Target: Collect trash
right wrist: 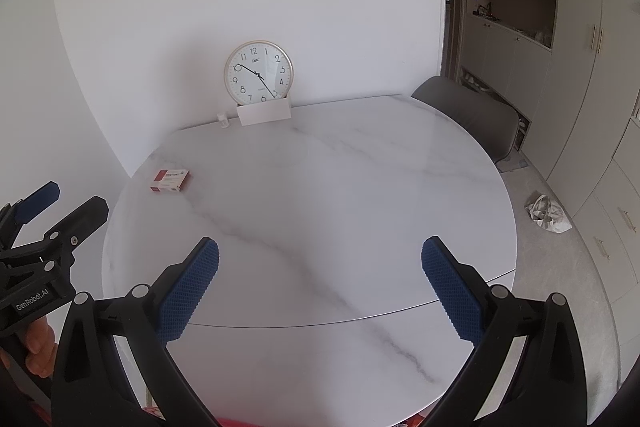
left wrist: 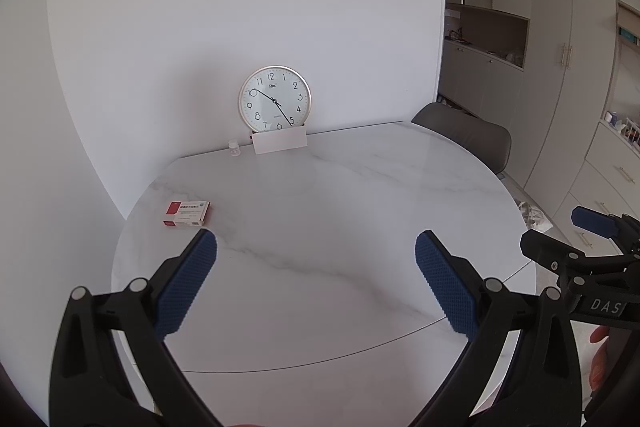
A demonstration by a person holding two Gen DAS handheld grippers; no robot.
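1. White wall and pale cupboards frame a round marble desk point(left wrist: 320, 211) with a clock point(left wrist: 274, 98) propped at its far edge behind a white card point(left wrist: 280, 142), and a tiny bottle point(left wrist: 234, 148) just beside that card.

2. Of the things in view, a red-and-white carton point(left wrist: 187, 213) lies flat near the left rim of the desk, well apart from the clock. On the floor to the right, past the desk's edge, sits a crumpled white bag point(right wrist: 547, 214); what it holds cannot be told.

3. Left claw point(left wrist: 316, 279) hangs over the near part of the desk with its jaws spread wide and nothing between them. Right claw point(right wrist: 320, 285) is likewise wide apart and empty.

4. Stage, as a judgement: both claws are free and the desk is almost bare, which fits either a collection nearly through, with the carton the last piece, or a pause with the carton yet to be judged as trash. Whether the carton counts as trash cannot be settled here.

5. If it is to be taken, the left claw is nearer: it would need to reach forward and left, straddle the carton's narrow sides, and close gently on the thin card.
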